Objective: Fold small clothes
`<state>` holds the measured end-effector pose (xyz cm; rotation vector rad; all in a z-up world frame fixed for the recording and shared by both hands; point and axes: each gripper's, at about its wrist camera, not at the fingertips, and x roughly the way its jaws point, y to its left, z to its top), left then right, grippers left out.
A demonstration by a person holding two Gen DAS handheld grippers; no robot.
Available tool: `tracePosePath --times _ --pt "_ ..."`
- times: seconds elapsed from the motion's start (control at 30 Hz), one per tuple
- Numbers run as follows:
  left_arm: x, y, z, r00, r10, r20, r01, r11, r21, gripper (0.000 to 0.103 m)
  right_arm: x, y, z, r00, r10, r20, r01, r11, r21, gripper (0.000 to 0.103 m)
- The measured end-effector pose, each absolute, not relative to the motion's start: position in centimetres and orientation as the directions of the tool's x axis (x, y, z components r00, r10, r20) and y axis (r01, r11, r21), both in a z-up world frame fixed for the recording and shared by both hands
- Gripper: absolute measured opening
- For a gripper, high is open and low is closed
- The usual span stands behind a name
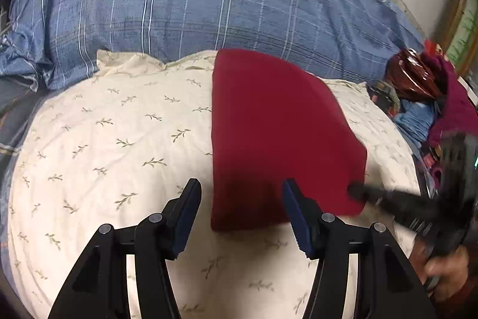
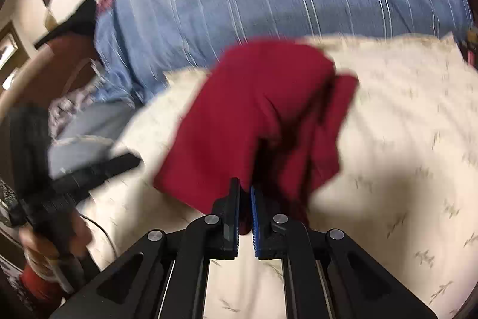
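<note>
Right now your left gripper (image 1: 242,193) hangs with its jaws spread wide and nothing between them, just above the near left corner of the red cloth (image 1: 277,136). One finger is over the cream pillow (image 1: 119,139), the other over the cloth itself; you cannot tell from this view whether either one touches the fabric.

Your right gripper (image 2: 245,199) has its jaws pinched tight on a bunched edge of the red cloth (image 2: 254,121), and a small wad of the fabric shows between the blue pads (image 2: 255,217). In the right wrist view the cloth rises off the pillow (image 2: 403,139) in loose folds, with one flap hanging down beside the fingers. That view is smeared with blur, so finer creases are hard to read.

From the left wrist view the cloth looks smooth, lying on the right half of the pillow, and your right gripper (image 1: 352,189) meets it at its near right edge.

Behind the pillow sits a blue striped duvet (image 1: 194,5). Off to the right lies a heap of mixed clothes (image 1: 424,91).
</note>
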<state>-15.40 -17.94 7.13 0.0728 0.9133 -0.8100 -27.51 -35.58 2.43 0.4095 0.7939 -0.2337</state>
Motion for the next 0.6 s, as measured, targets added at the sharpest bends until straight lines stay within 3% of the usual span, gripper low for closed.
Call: tracePosePath --times 0.13,0.2,0.33,0.47,0.6 --pt "-15.1 -20.6 6.3 0.360 -0.572 -0.737 0.660 0.714 -0.232 0.056 -27.7 -35.3 3.7 0.692 -0.030 -0.722 0.326 0.905 0.275 0.007" --pt "-15.1 -21.7 5.7 0.358 -0.557 -0.749 0.673 0.710 -0.207 0.056 -28.3 -35.5 5.0 0.716 -0.026 -0.698 0.327 0.895 0.302 0.014" --pt "-15.0 -22.8 4.8 0.367 -0.531 -0.764 0.682 0.712 -0.168 0.056 -28.8 -36.9 6.5 0.757 -0.041 -0.652 0.353 0.865 0.355 0.050" --pt "-14.8 -23.5 4.6 0.373 -0.526 -0.764 0.677 0.718 -0.164 0.057 -26.5 -39.3 6.2 0.762 -0.097 -0.640 0.429 0.817 0.387 0.052" --pt "-14.4 -23.7 4.4 0.376 -0.524 -0.764 0.673 0.721 -0.164 0.060 -23.3 -41.9 4.5 0.746 -0.058 -0.664 0.461 0.764 0.451 0.054"
